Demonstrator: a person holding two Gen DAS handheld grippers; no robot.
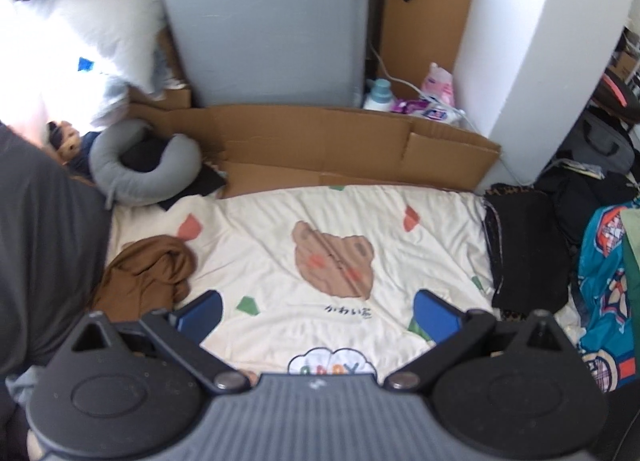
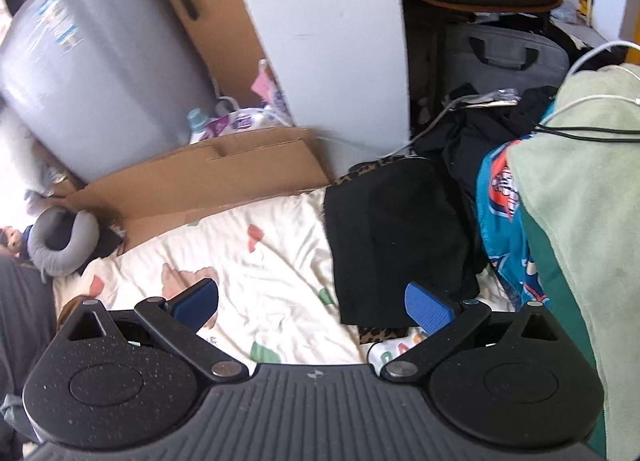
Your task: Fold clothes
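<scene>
Fingers (image 1: 208, 311) of both grippers spreading wide, gripping nothing, hovering over cream bedsheet (image 1: 280, 221). Black folded garment (image 2: 396, 233) lying flat, right of centre; brown garment (image 1: 148, 269) sitting crumpled, lower left, within left reach, likely awaiting folding.

left claw (image 1: 317, 315) spread, empty | right claw (image 2: 316, 307) spread, empty

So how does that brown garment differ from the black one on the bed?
The brown garment lies crumpled in a heap at the left; the black garment lies flat with straight edges at the right. A leopard-print layer shows under the black one, nothing like that under the brown. Both rest on the cream bear-print sheet, untouched by either gripper.
</scene>
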